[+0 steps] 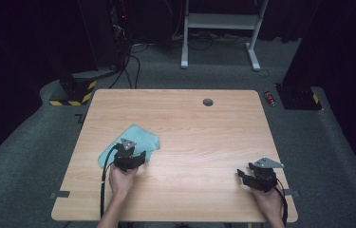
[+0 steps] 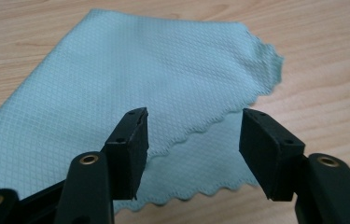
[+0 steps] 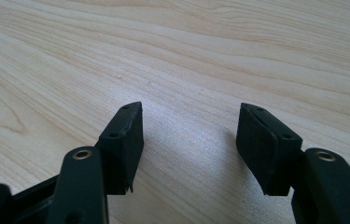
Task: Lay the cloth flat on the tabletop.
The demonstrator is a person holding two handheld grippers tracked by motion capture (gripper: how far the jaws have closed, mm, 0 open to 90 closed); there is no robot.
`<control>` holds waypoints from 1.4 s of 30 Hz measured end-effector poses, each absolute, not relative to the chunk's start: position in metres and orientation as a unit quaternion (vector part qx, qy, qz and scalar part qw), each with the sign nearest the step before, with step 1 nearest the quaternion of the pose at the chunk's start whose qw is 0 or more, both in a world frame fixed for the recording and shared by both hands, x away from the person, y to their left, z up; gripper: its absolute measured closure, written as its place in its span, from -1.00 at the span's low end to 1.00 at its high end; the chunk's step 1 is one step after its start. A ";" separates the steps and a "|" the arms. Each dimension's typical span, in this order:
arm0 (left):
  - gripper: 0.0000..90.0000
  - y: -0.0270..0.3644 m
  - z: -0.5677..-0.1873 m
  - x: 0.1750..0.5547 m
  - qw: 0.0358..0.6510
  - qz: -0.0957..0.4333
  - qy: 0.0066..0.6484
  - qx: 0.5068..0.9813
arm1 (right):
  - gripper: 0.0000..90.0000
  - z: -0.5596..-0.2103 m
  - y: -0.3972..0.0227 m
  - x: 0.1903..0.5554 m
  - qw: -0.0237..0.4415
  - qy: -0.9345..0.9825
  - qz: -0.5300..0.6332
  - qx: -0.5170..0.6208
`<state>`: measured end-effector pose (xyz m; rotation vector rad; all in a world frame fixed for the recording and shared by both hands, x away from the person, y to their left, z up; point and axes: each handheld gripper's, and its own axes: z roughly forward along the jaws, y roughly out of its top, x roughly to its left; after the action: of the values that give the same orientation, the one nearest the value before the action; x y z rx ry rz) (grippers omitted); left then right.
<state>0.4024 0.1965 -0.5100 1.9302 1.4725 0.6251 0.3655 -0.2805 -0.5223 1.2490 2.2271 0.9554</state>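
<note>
Two grippers on the wooden table [image 1: 190, 123]: left gripper [image 2: 192, 135] spread wide over the folded light-blue cloth [image 2: 130, 79] near the left edge, pinching nothing; right gripper [image 3: 189, 140] spread above bare wood.

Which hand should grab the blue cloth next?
Probably the left. The left gripper hangs open right over the cloth, at its folded wavy edge. The right gripper, also open, sits far off over bare table.
</note>
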 end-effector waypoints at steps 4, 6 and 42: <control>-0.14 0.199 -0.511 0.411 0.306 0.246 0.561 0.729 | -0.08 -0.522 -0.281 0.366 0.206 0.799 0.343 0.448; -0.14 0.200 -0.514 0.413 0.298 0.243 0.569 0.727 | -0.08 -0.522 -0.281 0.366 0.206 0.799 0.343 0.448; 0.97 0.195 -0.483 0.410 0.386 0.207 0.530 0.726 | -0.08 -0.522 -0.280 0.365 0.206 0.799 0.343 0.449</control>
<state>0.4099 0.1954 -0.4829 1.8480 1.3505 0.5268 0.3654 -0.2804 -0.5223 1.2517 2.2262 0.9556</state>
